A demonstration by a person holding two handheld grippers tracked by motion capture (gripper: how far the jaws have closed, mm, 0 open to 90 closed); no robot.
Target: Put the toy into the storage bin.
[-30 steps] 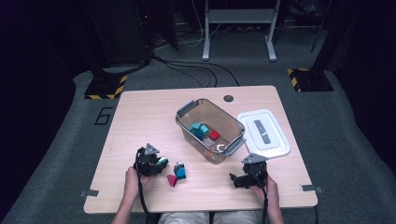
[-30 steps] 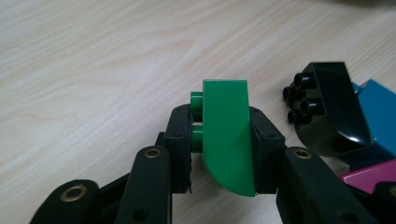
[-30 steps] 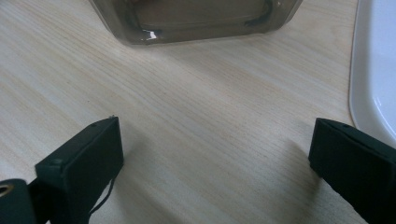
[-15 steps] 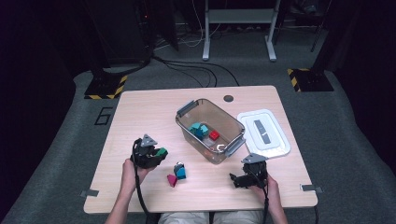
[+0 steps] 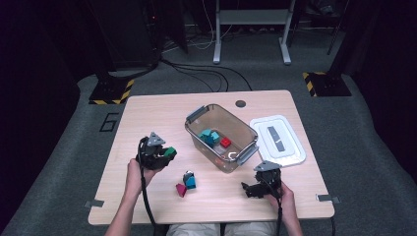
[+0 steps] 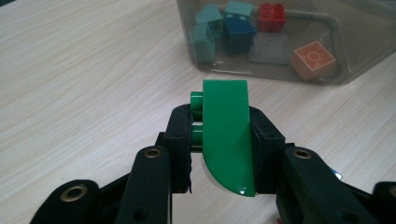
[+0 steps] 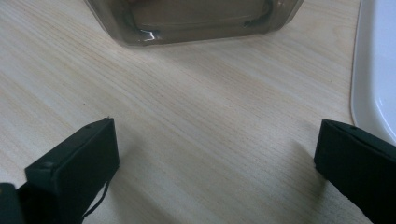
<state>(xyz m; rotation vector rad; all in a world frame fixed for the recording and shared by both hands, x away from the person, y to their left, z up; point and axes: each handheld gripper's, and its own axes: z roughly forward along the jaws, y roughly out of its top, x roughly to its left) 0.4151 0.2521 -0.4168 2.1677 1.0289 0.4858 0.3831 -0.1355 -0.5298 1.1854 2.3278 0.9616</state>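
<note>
Table [image 5: 147, 118] of pale wood grain, rectangular, bearing the items below. Left gripper [image 5: 164, 154], black with two jaws and a grey three-cornered plate, sits at 9 o'clock from the table's middle, clamped on a green plastic building brick with one curved edge [image 6: 226, 135]; the brick stands on end between the pads, studs facing the left pad, clear of the tabletop. Clear smoky plastic bin with grey end handles [image 5: 196, 132] lies at the table's middle, at 2 o'clock from the held brick, and contains teal bricks [image 6: 208, 30], a dark blue brick [image 6: 238, 32], a red studded brick [image 6: 272, 15], a grey piece [image 6: 267, 49] and a salmon-orange brick [image 6: 314, 59]. White rectangular plastic lid with a grey centre grip [image 5: 295, 147] lies flat just beside the bin at its 3 o'clock. Loose pieces on the table near 6 o'clock of the bin: a magenta wedge [image 5: 181, 190], a teal block [image 5: 191, 183] and a small grey piece [image 5: 187, 175], close together. Right gripper [image 5: 248, 188], same make, rests at 5 o'clock of the bin, jaws wide apart with bare wood between them.
</note>
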